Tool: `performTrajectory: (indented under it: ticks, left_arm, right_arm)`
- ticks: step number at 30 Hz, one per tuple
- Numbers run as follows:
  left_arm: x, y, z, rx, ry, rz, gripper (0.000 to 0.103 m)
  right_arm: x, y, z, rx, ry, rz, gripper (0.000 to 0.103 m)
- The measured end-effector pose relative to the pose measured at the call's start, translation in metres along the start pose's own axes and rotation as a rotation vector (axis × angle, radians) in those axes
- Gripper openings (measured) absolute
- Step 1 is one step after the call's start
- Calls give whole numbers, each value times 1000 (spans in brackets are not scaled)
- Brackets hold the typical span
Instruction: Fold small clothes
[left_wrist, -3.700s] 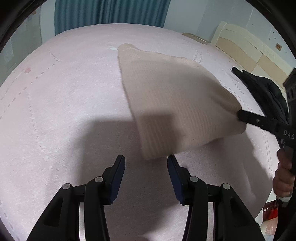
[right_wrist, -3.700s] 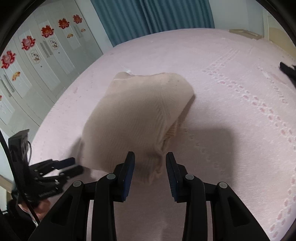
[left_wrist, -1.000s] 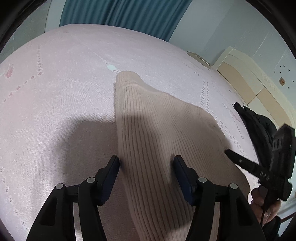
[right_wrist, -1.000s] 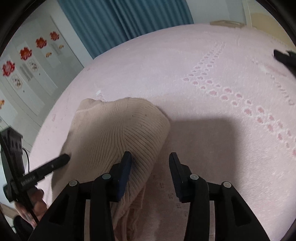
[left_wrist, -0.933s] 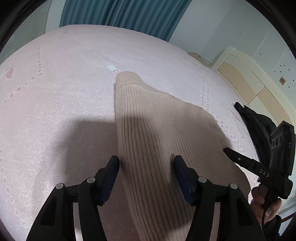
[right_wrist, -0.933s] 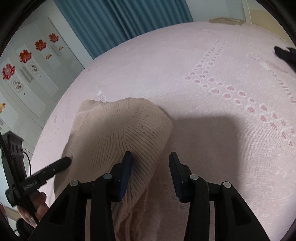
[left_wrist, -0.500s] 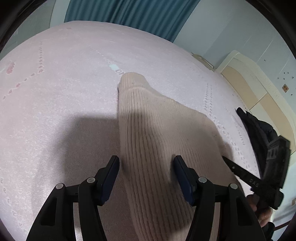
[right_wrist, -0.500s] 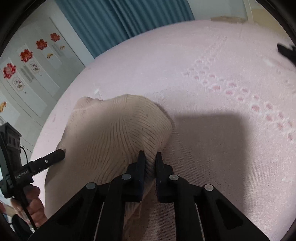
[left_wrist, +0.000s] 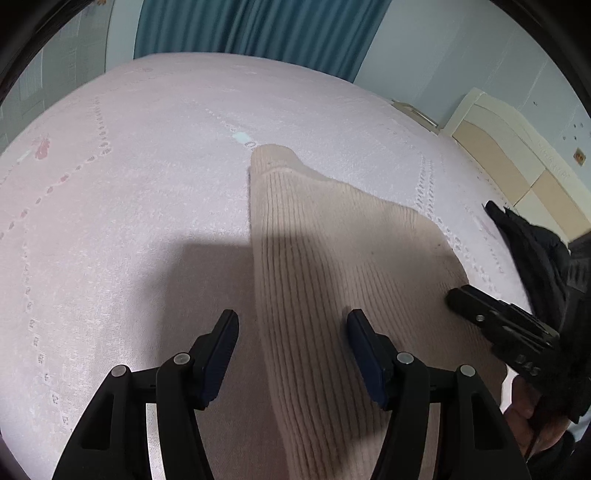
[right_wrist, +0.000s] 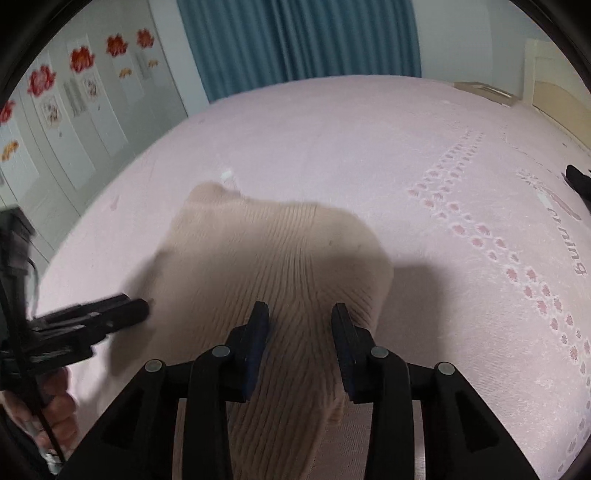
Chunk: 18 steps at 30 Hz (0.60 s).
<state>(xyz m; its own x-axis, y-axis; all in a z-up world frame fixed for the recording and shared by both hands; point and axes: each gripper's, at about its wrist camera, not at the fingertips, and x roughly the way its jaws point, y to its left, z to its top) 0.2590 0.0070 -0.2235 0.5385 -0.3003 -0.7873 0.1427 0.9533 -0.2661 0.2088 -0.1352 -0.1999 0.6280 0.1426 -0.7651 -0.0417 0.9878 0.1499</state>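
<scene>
The knit garment (left_wrist: 343, 280), beige and ribbed, lies on the pink bed (left_wrist: 129, 184) in the centre and lower centre of both wrist views, apparently already doubled over into a compact shape. In the left wrist view its long axis runs from a narrow rounded end at upper centre, near a small pale tag on the bed, down to a broad end at the bottom edge between the fingers; the ribs follow the same line. The left hand-held gripper (left_wrist: 293, 354) stands wide, its jaws straddling the garment's left border with no cloth pinched. The right hand-held gripper (right_wrist: 299, 339) is likewise parted, its jaws either side of a raised ridge of knit in the lower centre of its view; whether the pads touch the cloth cannot be told. That view is slightly blurred. Judgement: the step in hand is taking hold of the near edge for the next fold. To do it well, both grippers should close on the same edge, catching all layers, and carry it level toward the narrow end so the ribs stay parallel. A dark garment (left_wrist: 532, 240) lies at the right edge, well apart from the knit.
</scene>
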Motion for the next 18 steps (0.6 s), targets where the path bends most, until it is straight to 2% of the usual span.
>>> performTrajectory:
  ticks: [2, 4, 9, 13, 18]
  left_arm:
    - [2, 0, -2, 13, -9, 4, 62]
    - [5, 3, -2, 1, -7, 3, 66]
    - [11, 5, -2, -17, -9, 1, 68]
    - [6, 5, -3, -30, 2, 0, 68]
    - [-6, 7, -14, -41, 15, -20, 68]
  right_arm:
    - [2, -1, -8, -3, -23, -8, 35]
    - [6, 0, -11, -23, -19, -24, 35]
    - [6, 7, -9, -60, 13, -72, 35]
    - [-7, 5, -7, -57, 30, -71, 36]
    - [-26, 2, -22, -36, 29, -73, 40]
